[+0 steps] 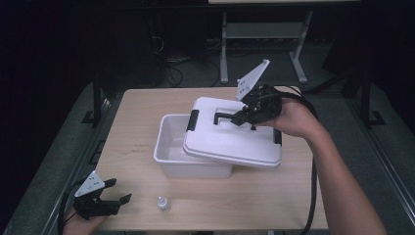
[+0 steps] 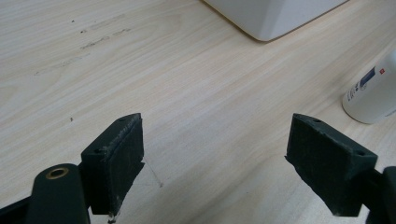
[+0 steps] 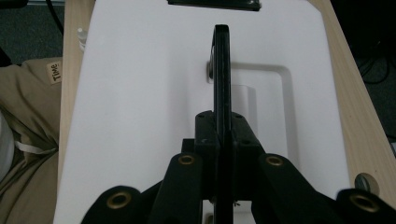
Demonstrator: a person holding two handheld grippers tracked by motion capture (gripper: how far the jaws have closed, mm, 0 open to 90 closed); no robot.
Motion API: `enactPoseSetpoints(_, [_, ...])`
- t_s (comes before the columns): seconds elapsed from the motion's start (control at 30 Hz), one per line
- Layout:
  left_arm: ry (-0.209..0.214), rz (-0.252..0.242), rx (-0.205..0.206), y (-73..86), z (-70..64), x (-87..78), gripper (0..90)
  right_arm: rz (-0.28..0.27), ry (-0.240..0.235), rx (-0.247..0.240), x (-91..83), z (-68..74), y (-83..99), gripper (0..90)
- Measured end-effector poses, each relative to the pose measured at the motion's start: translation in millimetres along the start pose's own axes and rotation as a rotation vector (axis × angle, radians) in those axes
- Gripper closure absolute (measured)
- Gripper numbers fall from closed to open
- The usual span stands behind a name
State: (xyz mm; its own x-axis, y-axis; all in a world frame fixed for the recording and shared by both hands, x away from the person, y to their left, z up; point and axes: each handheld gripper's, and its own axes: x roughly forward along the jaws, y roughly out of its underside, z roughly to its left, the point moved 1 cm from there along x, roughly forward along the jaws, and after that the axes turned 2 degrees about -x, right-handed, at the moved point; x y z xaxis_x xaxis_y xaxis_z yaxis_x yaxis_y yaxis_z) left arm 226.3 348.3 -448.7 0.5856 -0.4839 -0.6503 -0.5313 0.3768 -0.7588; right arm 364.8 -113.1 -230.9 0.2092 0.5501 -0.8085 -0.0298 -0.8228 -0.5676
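My right gripper [image 1: 243, 119] clamps the black handle [image 3: 221, 70] of the white lid [image 1: 230, 142], askew over the white bin [image 1: 169, 147] at table [image 1: 137, 112] centre. At seven o'clock, my left gripper [image 1: 117, 191] rests open; a small bottle [image 1: 162, 203] stands just beside it.

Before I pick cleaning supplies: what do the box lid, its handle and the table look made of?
Lid: likely plastic, smooth matte white, moulded recess. Handle: probably black plastic, thin and matte. Table: pale wood or wood-look laminate, with visible grain lines.
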Motion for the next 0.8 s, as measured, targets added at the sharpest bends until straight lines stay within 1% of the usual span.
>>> enactPoseSetpoints(0.17, [0.001, 0.004, 0.001, 0.0, -0.2, 0.6, 18.7, 0.004, 0.01, 0.019, -7.6, 2.3, 9.6, 84.2])
enactPoseSetpoints(0.23, [0.002, 0.008, 0.004, 0.0, -0.1, 1.6, 18.7, 0.006, 0.017, 0.018, -10.6, 2.7, 14.0, 84.2])
enactPoseSetpoints(0.27, [0.003, 0.009, 0.003, 0.0, -0.2, 1.8, 18.7, 0.009, 0.019, 0.033, -13.2, 3.7, 18.6, 84.2])
enactPoseSetpoints(0.3, [0.004, 0.007, 0.001, -0.1, -0.4, 2.1, 18.7, 0.009, 0.019, 0.033, -13.2, 3.7, 18.6, 84.2])
enactPoseSetpoints(0.5, [0.004, 0.008, 0.0, 0.2, 0.3, 2.4, 18.7, 0.011, 0.033, 0.055, -22.8, 5.9, 33.9, 84.1])
enactPoseSetpoints(0.53, [0.004, 0.008, 0.0, 0.2, 0.3, 2.4, 18.7, 0.011, 0.033, 0.055, -22.8, 5.9, 33.9, 84.1])
enactPoseSetpoints(0.7, [0.004, 0.01, 0.0, 0.4, 0.1, 3.1, 18.7, 0.012, 0.045, 0.082, -31.5, 8.1, 46.2, 84.1])
enactPoseSetpoints(0.8, [0.003, 0.012, 0.001, 0.4, 0.1, 3.2, 18.7, 0.016, 0.051, 0.085, -34.0, 8.7, 50.2, 84.2])
